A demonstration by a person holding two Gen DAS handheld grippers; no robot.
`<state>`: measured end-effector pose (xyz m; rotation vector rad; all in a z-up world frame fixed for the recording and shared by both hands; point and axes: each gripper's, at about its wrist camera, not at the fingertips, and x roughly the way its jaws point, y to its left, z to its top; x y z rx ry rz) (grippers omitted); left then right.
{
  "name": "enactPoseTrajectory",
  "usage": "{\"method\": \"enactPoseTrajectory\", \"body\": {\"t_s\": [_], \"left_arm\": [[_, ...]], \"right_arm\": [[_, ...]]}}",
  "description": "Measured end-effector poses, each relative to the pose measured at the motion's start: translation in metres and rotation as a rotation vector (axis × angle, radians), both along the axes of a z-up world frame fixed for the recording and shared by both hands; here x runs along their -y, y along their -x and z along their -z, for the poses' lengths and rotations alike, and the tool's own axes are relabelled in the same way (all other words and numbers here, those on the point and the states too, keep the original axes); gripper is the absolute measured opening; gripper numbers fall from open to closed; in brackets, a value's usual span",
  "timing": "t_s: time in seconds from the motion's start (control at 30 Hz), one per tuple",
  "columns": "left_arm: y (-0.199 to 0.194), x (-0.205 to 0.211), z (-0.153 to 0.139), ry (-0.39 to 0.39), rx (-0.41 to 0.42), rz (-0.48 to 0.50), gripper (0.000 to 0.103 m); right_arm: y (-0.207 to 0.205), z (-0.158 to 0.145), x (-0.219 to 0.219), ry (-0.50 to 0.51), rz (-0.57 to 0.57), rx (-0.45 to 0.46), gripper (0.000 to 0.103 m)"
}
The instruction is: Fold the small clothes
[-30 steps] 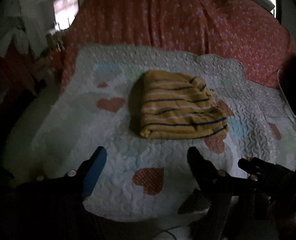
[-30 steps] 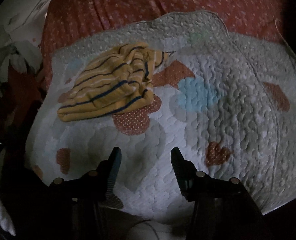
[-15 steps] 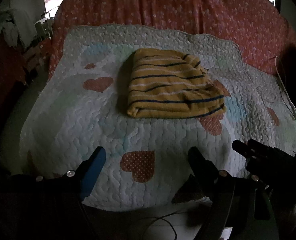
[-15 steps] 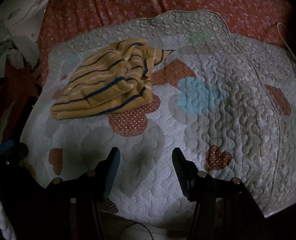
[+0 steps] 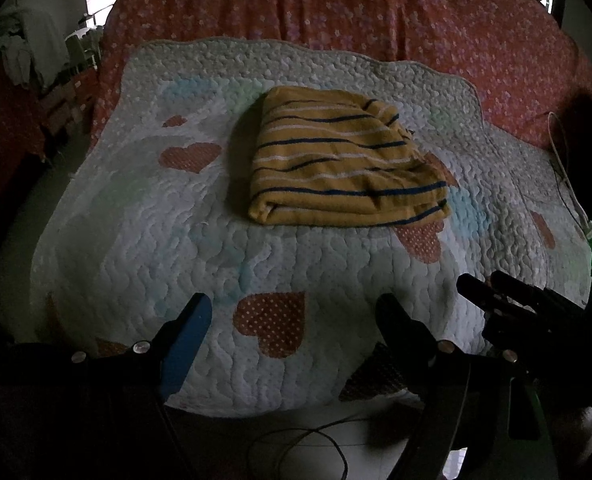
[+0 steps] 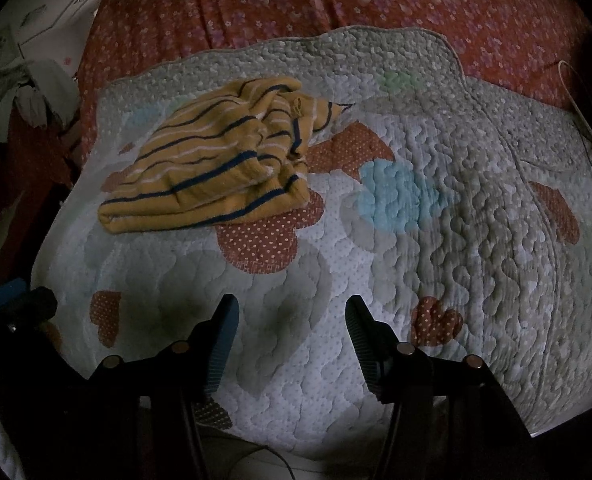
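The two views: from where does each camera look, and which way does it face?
Left wrist: sits behind the open left tongs, faces across the quilt to the folded striped garment; the right tongs show at right.
Right wrist: sits behind the open right tongs, faces the same quilt; the garment lies to the upper left.
Both share garment, quilt and red bedsheet.

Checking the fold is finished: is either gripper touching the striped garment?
Apart. Both wrist views show bare quilt between each open gripper, left and right, and the striped garment.
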<state>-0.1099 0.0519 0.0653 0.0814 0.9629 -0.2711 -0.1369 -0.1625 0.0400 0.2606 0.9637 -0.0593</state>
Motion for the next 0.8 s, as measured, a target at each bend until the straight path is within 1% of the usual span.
{"method": "enactPoseTrajectory", "body": {"t_s": [0.47, 0.8], "left_arm": [[0.001, 0.003, 0.003, 0.000, -0.008, 0.003, 0.083], [-0.001, 0.001, 0.011, 0.015, -0.044, 0.001, 0.083]], "right_arm": [[-0.002, 0.000, -0.001, 0.018, -0.013, -0.002, 0.061], [-0.003, 0.003, -0.001, 0.021, -0.019, -0.010, 0.063]]}}
